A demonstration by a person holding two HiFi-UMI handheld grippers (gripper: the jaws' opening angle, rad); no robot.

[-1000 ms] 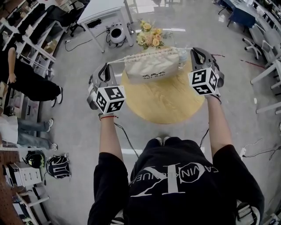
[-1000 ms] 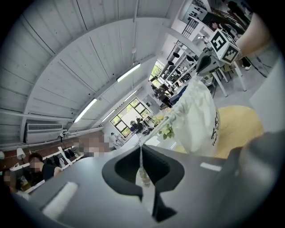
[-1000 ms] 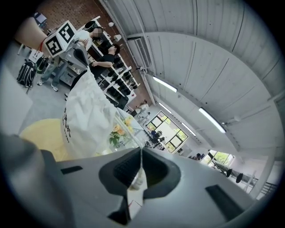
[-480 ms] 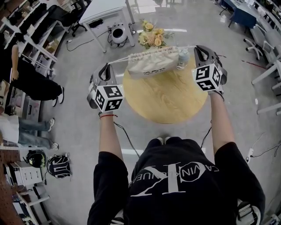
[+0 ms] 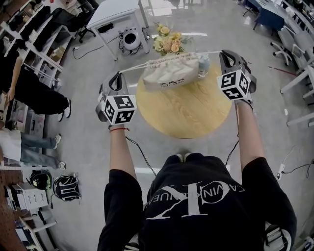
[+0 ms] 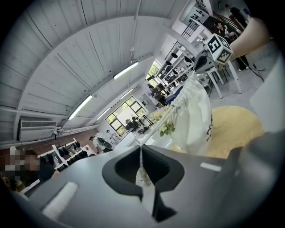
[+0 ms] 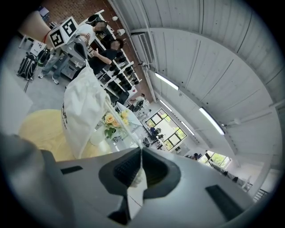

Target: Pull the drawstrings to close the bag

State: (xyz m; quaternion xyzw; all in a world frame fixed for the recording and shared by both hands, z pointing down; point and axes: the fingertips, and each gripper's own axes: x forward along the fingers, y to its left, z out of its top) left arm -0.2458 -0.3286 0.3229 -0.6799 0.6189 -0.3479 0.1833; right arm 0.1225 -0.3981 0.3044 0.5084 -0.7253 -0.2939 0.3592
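A cream cloth drawstring bag (image 5: 169, 73) with dark print hangs over the far edge of the round wooden table (image 5: 184, 110), its mouth gathered into pleats. A white drawstring (image 5: 133, 66) runs taut from the bag's left end into my left gripper (image 5: 117, 78), which is shut on it. The other drawstring (image 5: 211, 52) runs right into my right gripper (image 5: 227, 55), also shut on the cord. In the left gripper view the cord (image 6: 156, 128) leads from the shut gripper (image 6: 141, 150) up to the bag (image 6: 196, 113). The right gripper view shows the same: gripper (image 7: 141, 152), cord (image 7: 121, 127), bag (image 7: 82, 109).
A bunch of yellow and pink flowers (image 5: 168, 43) stands just beyond the bag, with a small clear bottle (image 5: 203, 65) at the bag's right end. A white table (image 5: 115, 11) and a round white appliance (image 5: 131, 37) stand farther back. People stand by shelves at the left (image 5: 29, 90).
Both grippers have drawn apart, the right one more. The strings have tightened, the bag's mouth has bunched narrower, and the bag has shifted toward the table's far edge.
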